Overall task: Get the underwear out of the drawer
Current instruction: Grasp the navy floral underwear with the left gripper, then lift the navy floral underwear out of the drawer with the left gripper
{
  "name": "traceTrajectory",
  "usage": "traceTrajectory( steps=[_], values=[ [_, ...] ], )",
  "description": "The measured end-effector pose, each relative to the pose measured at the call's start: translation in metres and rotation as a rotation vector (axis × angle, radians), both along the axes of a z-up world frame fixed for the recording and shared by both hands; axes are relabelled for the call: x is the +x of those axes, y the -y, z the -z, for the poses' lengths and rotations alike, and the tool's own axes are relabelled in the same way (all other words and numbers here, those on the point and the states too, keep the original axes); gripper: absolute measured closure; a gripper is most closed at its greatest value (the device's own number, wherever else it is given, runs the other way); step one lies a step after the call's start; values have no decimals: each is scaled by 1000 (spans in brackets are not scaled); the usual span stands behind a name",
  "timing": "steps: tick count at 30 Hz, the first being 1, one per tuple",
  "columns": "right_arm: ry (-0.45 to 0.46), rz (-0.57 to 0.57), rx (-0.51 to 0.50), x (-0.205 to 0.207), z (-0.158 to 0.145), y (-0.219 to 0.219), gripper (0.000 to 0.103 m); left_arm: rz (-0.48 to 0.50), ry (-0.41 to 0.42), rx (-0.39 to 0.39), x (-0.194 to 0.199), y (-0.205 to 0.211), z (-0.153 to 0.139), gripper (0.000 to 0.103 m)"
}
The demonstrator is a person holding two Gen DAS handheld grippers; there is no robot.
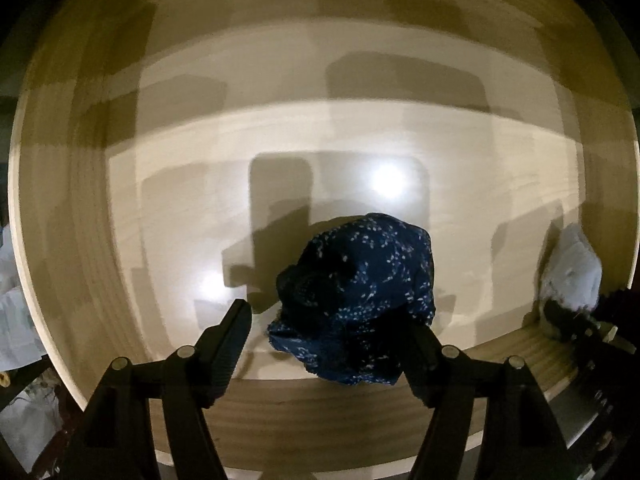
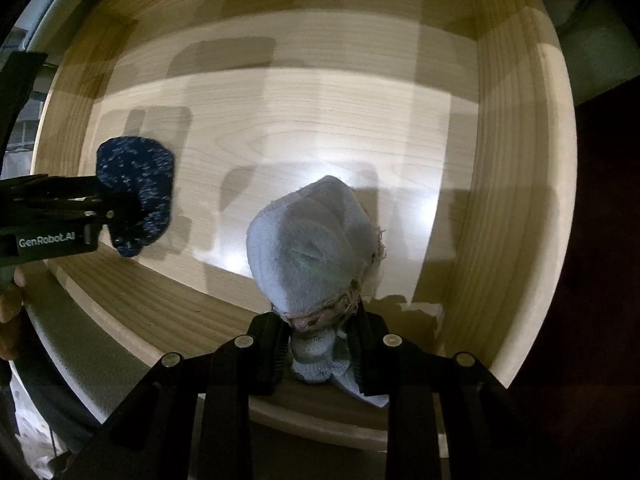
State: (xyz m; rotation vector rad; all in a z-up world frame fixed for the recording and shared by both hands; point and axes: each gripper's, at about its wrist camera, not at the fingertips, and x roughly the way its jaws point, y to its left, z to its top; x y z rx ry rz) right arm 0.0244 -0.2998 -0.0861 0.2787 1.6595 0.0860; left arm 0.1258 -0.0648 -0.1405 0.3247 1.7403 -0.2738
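A bundled navy garment speckled white (image 1: 356, 292) sits inside the pale wooden drawer (image 1: 280, 132), near its front wall, between the spread fingers of the left tongs (image 1: 328, 320); the right finger touches the cloth, the left stands clear, so the jaws are wide and grip nothing. Further right in the same drawer, a pale blue garment (image 2: 304, 248) hangs bunched from the right tongs (image 2: 320, 340), whose jaws are pinched narrow on its frayed pinkish edge.
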Motion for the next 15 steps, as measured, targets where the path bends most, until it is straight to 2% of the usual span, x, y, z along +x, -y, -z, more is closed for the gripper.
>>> traceTrajectory(
  steps=[5, 15],
  values=[
    [-4, 1, -2, -1, 6, -1, 79, 14, 18, 11, 1, 1, 0, 31],
    [-7, 6, 0, -3, 11, -2, 79, 79, 85, 52, -25, 16, -6, 36]
  ],
)
